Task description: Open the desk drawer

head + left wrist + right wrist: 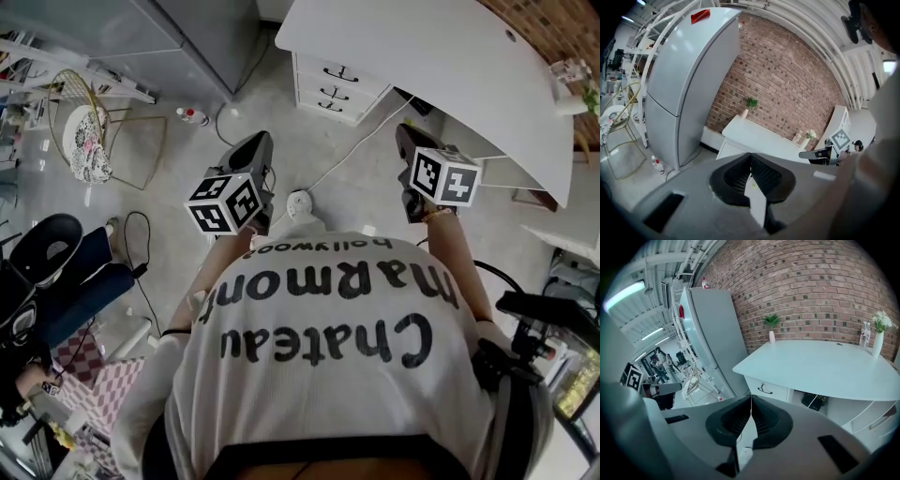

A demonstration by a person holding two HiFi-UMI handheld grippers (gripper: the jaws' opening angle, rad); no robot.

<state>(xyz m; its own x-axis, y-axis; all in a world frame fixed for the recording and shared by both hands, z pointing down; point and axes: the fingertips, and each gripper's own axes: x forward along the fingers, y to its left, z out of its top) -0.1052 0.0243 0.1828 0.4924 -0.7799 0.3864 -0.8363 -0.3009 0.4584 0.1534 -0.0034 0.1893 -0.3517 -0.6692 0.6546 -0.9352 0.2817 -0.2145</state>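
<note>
Right tool (750,397) well apart from desk drawer (769,390)

In the head view a gold wire chair (84,141) with a patterned cushion stands at ten o'clock, and a small clear plastic bottle (192,116) lies at eleven. The right gripper view shows a tall grey refrigerator (715,333) at ten o'clock, a red brick wall (811,287) at one and a white vase of white flowers (879,341) at three.
</note>
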